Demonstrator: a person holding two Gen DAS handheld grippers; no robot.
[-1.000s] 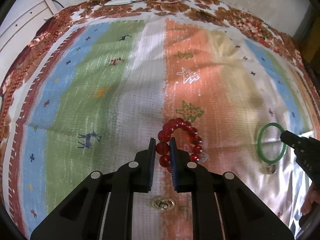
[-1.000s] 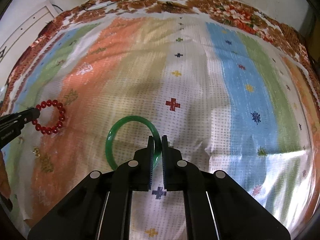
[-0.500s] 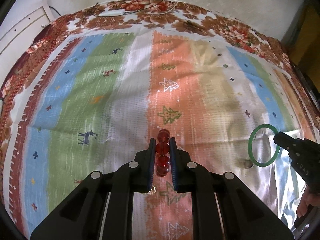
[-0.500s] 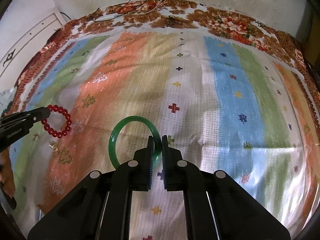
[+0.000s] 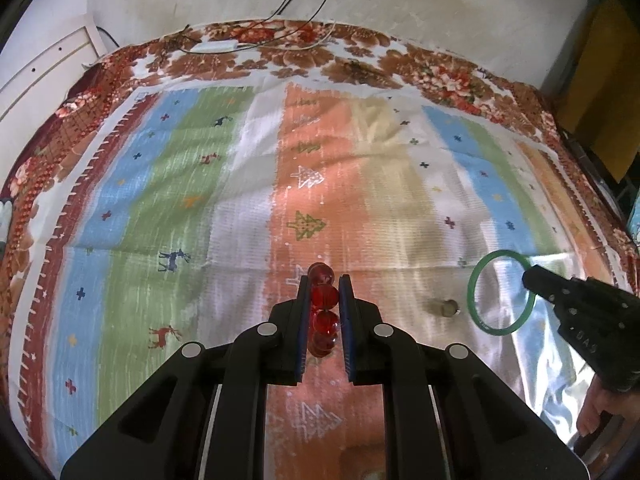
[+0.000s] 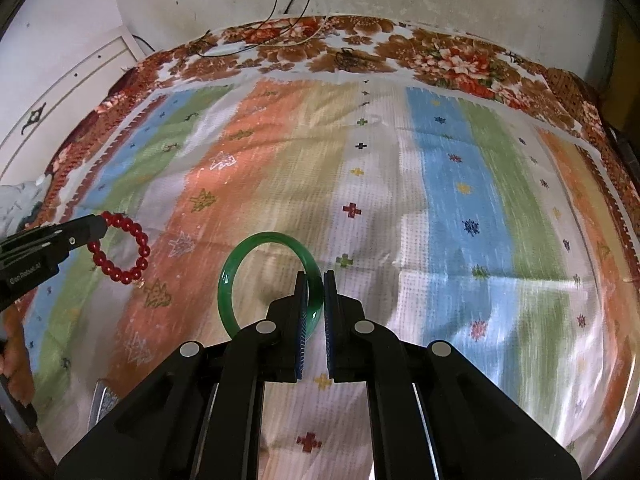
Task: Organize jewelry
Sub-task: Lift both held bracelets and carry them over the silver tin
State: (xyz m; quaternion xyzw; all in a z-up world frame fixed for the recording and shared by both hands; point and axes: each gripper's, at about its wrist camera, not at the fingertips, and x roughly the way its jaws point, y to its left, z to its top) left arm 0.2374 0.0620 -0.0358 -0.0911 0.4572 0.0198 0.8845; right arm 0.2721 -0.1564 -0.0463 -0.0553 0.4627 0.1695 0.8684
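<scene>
My left gripper (image 5: 324, 280) is shut on a red bead bracelet (image 5: 323, 308), seen edge-on between its pads and lifted off the striped cloth (image 5: 200, 220). From the right wrist view the same red bead bracelet (image 6: 124, 250) hangs as a full ring from the left gripper (image 6: 98, 226) at the left edge. My right gripper (image 6: 315, 276) is shut on a green bangle (image 6: 256, 276), whose loop sticks out to the left of the fingers, above the cloth. In the left wrist view the green bangle (image 5: 500, 292) hangs at the right gripper (image 5: 532, 276).
A small grey ring-like piece (image 5: 446, 307) lies on the cloth between the two grippers. Cables (image 5: 280, 28) and a white strip lie at the far edge by the wall (image 5: 400, 0). A white cabinet (image 5: 40, 72) stands at the left. A person's hand (image 5: 596, 412) shows at the lower right.
Both grippers have risen and drawn back from the cloth with their pieces held. The bead bracelet has swung from a sideways arc to edge-on between the left pads. More wall shows.
</scene>
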